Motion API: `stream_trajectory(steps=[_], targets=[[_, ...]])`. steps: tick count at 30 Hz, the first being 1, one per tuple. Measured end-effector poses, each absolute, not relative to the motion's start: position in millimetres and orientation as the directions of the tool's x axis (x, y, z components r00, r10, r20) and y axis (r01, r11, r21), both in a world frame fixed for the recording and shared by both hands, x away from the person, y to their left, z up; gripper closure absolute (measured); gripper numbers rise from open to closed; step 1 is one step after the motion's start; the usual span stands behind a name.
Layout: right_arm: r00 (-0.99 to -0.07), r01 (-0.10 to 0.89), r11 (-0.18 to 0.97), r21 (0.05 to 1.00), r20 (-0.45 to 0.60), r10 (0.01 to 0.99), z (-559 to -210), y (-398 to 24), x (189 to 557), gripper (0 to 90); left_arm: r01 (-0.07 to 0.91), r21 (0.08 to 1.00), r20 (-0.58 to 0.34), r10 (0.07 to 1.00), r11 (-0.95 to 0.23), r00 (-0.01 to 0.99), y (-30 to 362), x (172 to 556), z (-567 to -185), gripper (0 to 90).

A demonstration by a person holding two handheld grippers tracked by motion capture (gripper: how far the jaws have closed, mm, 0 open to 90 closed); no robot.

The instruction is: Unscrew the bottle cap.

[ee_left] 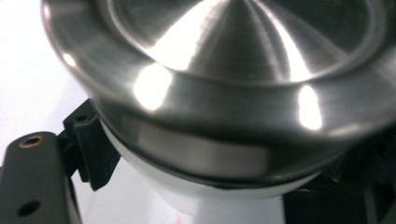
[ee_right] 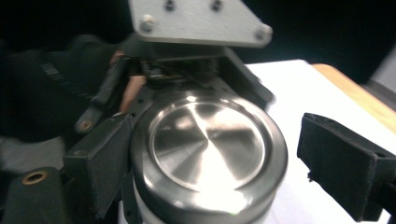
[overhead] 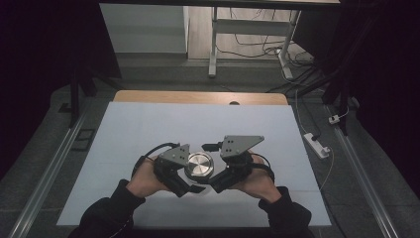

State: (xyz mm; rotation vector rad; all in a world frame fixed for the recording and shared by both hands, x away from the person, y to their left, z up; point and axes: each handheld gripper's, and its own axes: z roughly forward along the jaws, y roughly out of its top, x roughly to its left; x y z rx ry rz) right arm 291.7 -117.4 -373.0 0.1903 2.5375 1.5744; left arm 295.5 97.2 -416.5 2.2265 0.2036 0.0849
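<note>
A round container with a brushed steel lid (overhead: 199, 165) and a white body (ee_left: 224, 198) is held just above the white table sheet (overhead: 148, 129), between my two grippers. My left gripper (overhead: 185, 173) comes in from the left and is shut on the container; its black jaws (ee_left: 88, 149) press against the white body just under the lid (ee_left: 243, 70). My right gripper (overhead: 218, 171) comes in from the right with its jaws on either side of the lid (ee_right: 208, 144). Its left jaw sits close to the rim. Its right pad (ee_right: 341, 163) stands clear, with a gap of white sheet between.
A strip of wooden table edge (overhead: 198, 96) shows behind the sheet. Beyond it stand metal desk legs (overhead: 214, 44) and loose cables. A white power strip (overhead: 317, 144) lies on the floor to the right. Both sleeves enter from the bottom.
</note>
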Motion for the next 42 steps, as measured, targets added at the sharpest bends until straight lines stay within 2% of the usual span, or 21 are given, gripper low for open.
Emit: stream_trajectory(steps=[2, 5, 11, 16, 23, 29, 31, 34, 38, 41, 42], targets=[[-0.964, 0.048, 0.449, 0.892, -0.076, 0.254, -372.2, -115.6, 290.8, 10.1, 0.151, 0.786, -0.006, 0.237, -0.599, 0.972, 100.3, 297.5, -415.1, 15.2], [-0.949, 0.07, 0.451, 0.89, -0.079, 0.305, -374.3, -110.4, 288.5, 11.6, 0.189, 0.79, -0.016, 0.289, -0.583, 0.957, 105.3, 300.7, -414.5, 15.2], [-0.933, 0.075, 0.46, 0.885, -0.101, 0.345, -382.2, -99.2, 285.5, 15.6, 0.181, 0.789, -0.012, 0.279, -0.588, 0.96, 106.7, 299.8, -414.5, 15.2], [-0.947, 0.085, 0.427, 0.9, -0.06, 0.315, -381.2, -101.8, 286.6, 17.1, 0.16, 0.797, -0.016, 0.243, -0.583, 0.97, 105.3, 297.8, -413.8, 15.2], [-0.961, 0.082, 0.438, 0.895, -0.045, 0.271, -376.6, -111.8, 290.7, 19.3, 0.153, 0.801, -0.008, 0.245, -0.579, 0.969, 107.9, 297.9, -411.2, 15.3], [-0.978, 0.05, 0.433, 0.9, -0.043, 0.204, -374.4, -122.0, 294.7, 26.4, 0.15, 0.813, -0.024, 0.224, -0.563, 0.974, 113.8, 298.9, -410.4, 15.2], [-0.979, 0.073, 0.427, 0.901, -0.018, 0.204, -372.8, -124.8, 296.2, 29.1, 0.153, 0.812, -0.013, 0.245, -0.564, 0.97, 115.2, 298.8, -409.1, 15.2], [-0.967, 0.093, 0.444, 0.891, -0.025, 0.255, -371.9, -120.1, 293.6, 17.4, 0.175, 0.811, -0.013, 0.281, -0.558, 0.96, 112.9, 298.4, -409.6, 15.2], [-0.935, 0.094, 0.476, 0.875, -0.087, 0.344, -377.2, -101.6, 283.2, 10.7, 0.19, 0.79, 0.011, 0.323, -0.583, 0.946, 102.4, 296.7, -414.1, 15.2], [-0.897, 0.095, 0.465, 0.88, -0.127, 0.424, -382.4, -92.2, 278.0, 12.5, 0.183, 0.775, 0.031, 0.325, -0.606, 0.945, 94.7, 294.0, -417.3, 15.2], [-0.892, 0.095, 0.464, 0.881, -0.132, 0.433, -383.3, -91.4, 277.6, 16.7, 0.177, 0.774, 0.032, 0.317, -0.608, 0.948, 93.4, 293.5, -417.6, 15.2]])
